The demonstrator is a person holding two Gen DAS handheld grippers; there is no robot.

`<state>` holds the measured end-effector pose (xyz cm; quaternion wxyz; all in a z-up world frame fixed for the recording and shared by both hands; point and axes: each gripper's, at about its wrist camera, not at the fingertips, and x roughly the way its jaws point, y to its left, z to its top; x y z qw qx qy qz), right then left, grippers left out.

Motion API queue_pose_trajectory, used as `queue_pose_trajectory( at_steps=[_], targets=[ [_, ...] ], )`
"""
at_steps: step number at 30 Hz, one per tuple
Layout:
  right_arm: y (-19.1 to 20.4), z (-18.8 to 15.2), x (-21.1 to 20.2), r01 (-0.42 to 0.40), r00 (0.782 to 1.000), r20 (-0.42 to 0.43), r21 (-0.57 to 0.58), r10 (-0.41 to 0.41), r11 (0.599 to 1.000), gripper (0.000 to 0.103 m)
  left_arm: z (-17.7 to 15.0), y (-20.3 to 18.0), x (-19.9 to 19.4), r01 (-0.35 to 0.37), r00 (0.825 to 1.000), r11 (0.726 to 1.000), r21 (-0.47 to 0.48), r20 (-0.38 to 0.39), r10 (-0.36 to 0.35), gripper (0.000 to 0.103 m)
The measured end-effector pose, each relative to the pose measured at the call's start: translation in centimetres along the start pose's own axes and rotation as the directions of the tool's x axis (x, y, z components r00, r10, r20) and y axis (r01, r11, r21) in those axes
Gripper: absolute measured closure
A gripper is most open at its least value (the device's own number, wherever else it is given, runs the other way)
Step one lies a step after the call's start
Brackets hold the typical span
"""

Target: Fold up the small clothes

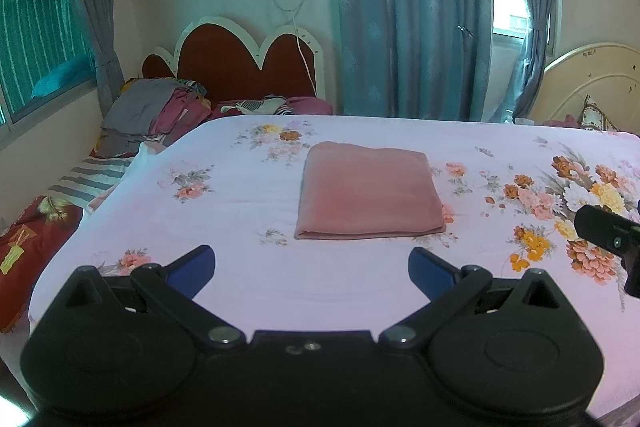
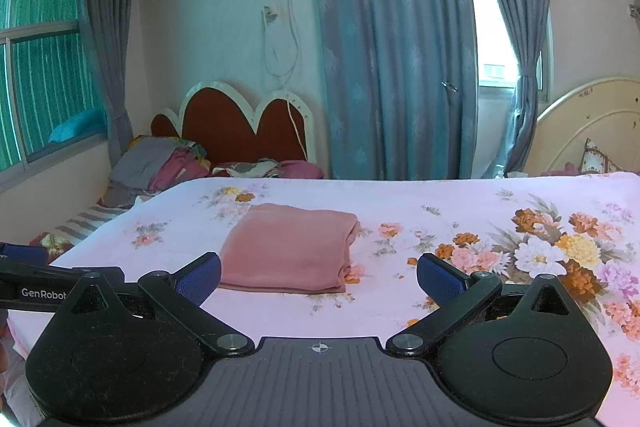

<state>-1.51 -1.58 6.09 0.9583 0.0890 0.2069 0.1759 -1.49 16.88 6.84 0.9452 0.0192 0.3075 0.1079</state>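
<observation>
A pink cloth (image 1: pixel 370 193) lies folded into a flat rectangle on the floral pink bedsheet (image 1: pixel 248 279); it also shows in the right wrist view (image 2: pixel 290 249). My left gripper (image 1: pixel 312 273) is open and empty, held a little short of the cloth's near edge. My right gripper (image 2: pixel 319 281) is open and empty, with the cloth just ahead and slightly left of it. Part of the right gripper shows at the right edge of the left wrist view (image 1: pixel 612 235), and the left gripper's body shows at the left of the right wrist view (image 2: pixel 44 287).
A pile of unfolded clothes (image 1: pixel 156 111) lies on a second bed by the red headboard (image 1: pixel 240 63) at the back left. Blue curtains (image 1: pixel 412 11) hang behind. A cream headboard (image 1: pixel 592 87) stands at the far right. The bed edge drops off at the left (image 1: pixel 60 259).
</observation>
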Motion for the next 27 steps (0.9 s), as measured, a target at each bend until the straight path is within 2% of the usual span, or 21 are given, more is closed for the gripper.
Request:
queue_pose_trajectory(
  at_steps=[13, 21, 24, 26, 27],
  targets=[
    [-0.7, 0.1, 2.3, -0.004, 1.0, -0.03, 0.013, 0.004, 1.0, 0.0, 1.0, -0.4, 2.6, 0.01, 0.999, 1.0, 0.004, -0.033, -0.01, 0.0],
    [-1.3, 0.2, 5.1, -0.002, 0.998, -0.061, 0.023, 0.004, 1.0, 0.0, 1.6, -0.8, 5.9, 0.04, 0.997, 0.999, 0.012, -0.066, -0.039, 0.001],
    [-1.7, 0.0, 6.5, 0.005, 0.997, -0.08, 0.028, -0.003, 1.0, 0.0, 1.7, -0.5, 7.2, 0.075, 0.997, 0.997, -0.006, -0.016, -0.075, 0.005],
    [-2.0, -0.1, 7.7, 0.019, 0.995, -0.099, 0.032, -0.016, 0.999, 0.0, 2.0, -0.1, 8.6, 0.092, 0.996, 0.995, -0.027, -0.01, -0.093, 0.004],
    [-2.2, -0.2, 8.3, 0.026, 0.994, -0.108, 0.033, -0.022, 0.999, 0.0, 2.3, 0.1, 9.6, 0.097, 0.995, 0.995, -0.022, -0.017, -0.098, 0.0]
  ],
)
